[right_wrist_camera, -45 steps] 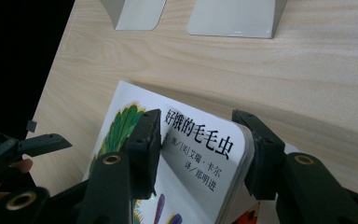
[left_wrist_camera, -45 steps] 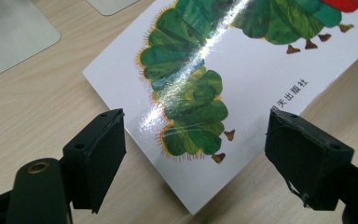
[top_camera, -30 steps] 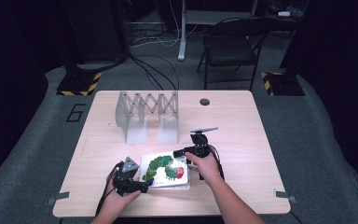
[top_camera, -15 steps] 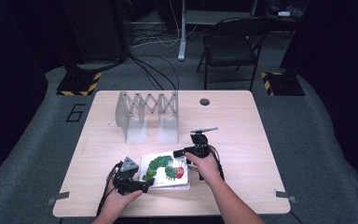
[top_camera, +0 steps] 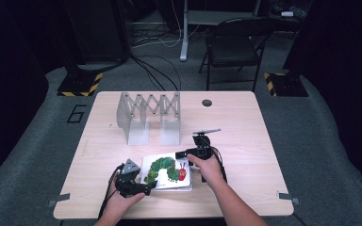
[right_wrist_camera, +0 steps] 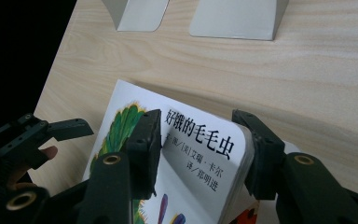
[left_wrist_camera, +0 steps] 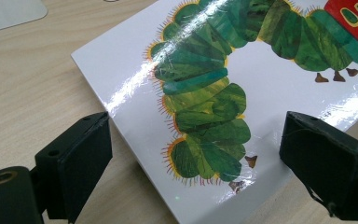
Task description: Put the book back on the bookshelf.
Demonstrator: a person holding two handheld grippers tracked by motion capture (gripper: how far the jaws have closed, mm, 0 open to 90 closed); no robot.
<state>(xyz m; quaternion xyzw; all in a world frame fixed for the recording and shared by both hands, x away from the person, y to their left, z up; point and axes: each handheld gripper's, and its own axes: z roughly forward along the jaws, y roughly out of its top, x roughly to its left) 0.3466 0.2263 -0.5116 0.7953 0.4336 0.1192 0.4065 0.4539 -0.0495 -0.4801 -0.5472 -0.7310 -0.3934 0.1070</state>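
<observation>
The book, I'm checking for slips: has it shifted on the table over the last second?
No. The book lies at the same spot below the metal bookend rack, near the table's front edge.

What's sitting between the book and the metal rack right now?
Nothing: bare tabletop between the book and the metal rack, seen in the high view.

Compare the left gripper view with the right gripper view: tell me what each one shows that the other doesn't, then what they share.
Left gripper view: the caterpillar's green body and red head across the glossy cover of the book, with the left gripper open and its jaws astride the near corner.

Right gripper view: printed Chinese characters on the cover, the right gripper shut on the book's edge, and the rack's two grey feet.

Both: the book and the wooden table.
</observation>
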